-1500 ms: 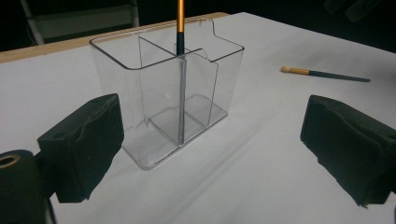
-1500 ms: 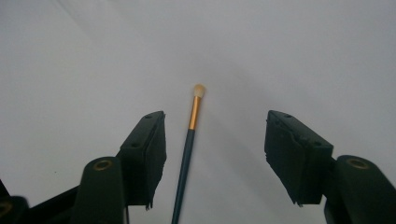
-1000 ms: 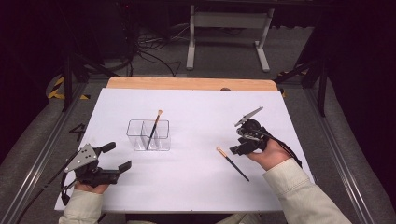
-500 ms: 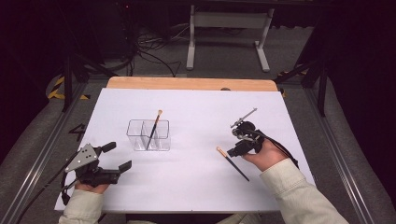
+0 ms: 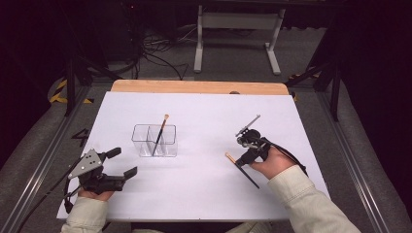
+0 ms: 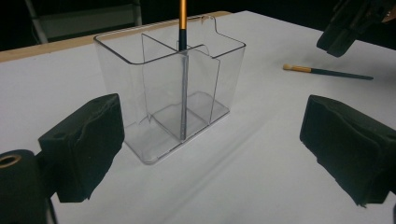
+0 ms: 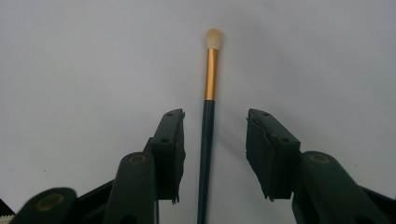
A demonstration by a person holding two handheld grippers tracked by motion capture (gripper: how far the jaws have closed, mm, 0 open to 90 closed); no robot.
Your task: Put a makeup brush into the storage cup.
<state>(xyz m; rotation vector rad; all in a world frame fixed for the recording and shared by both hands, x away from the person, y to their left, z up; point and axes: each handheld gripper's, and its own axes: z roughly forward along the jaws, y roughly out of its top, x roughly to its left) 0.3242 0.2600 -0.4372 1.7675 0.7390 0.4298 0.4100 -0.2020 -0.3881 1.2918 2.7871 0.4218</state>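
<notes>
A white table top (image 5: 204, 194) is seen in a dark room, with a wooden edge along its far side; a clear divided holder (image 5: 155, 141) stands left of centre, and a brush (image 5: 160, 135) is leaned upright inside it. At the near left the left gripper (image 5: 122, 164) is rested on the white surface, its jaws spread wide with nothing between them, the holder ahead of them. On the right a second brush (image 7: 208, 116) is laid flat on the table; the right gripper (image 7: 215, 149) is lowered over its dark handle, and its jaws have just been closing, though a gap is still seen on both sides of the handle.
</notes>
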